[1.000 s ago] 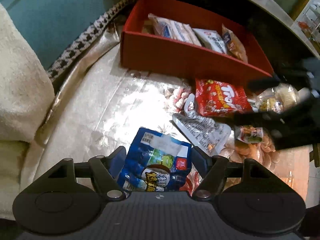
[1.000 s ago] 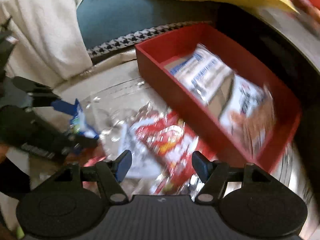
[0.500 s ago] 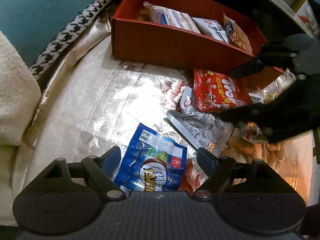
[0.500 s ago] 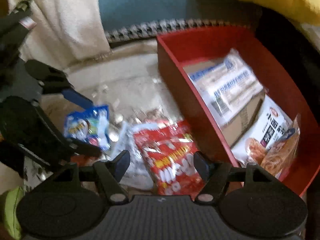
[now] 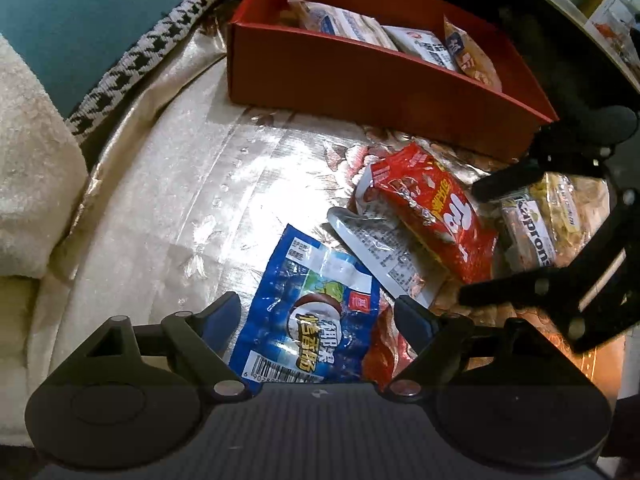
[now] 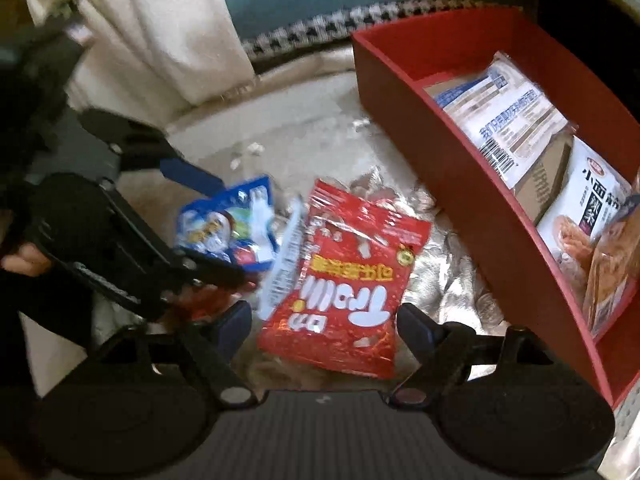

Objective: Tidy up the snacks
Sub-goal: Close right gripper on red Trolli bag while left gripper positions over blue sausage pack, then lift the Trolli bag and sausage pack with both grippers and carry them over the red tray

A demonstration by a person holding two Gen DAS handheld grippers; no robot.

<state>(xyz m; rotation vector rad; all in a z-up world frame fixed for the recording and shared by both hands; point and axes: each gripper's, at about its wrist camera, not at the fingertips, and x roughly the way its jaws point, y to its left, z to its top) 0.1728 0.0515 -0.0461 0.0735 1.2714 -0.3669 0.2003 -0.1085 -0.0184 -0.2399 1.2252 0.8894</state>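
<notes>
Blue crinkly foil snack packet (image 5: 316, 312) lies between opening left gripper (image 5: 316, 312) jaws, ungripped; right gripper (image 6: 324, 320) opening around red plastic candy bag (image 6: 344, 284), untouched. Straddle each mid-bag, then close.

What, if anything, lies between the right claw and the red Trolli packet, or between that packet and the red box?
Nothing visible blocks either. The right claw, its jaws opening, hangs directly over the red Trolli packet, which lies on top of the pile. Between the packet and the red box there is only bare foil cloth; the box's near wall must be cleared.

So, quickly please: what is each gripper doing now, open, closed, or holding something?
Left gripper: opening, blue snack packet between the jaws, not gripped.
Right gripper: opening over red snack packet, holding nothing.
</notes>
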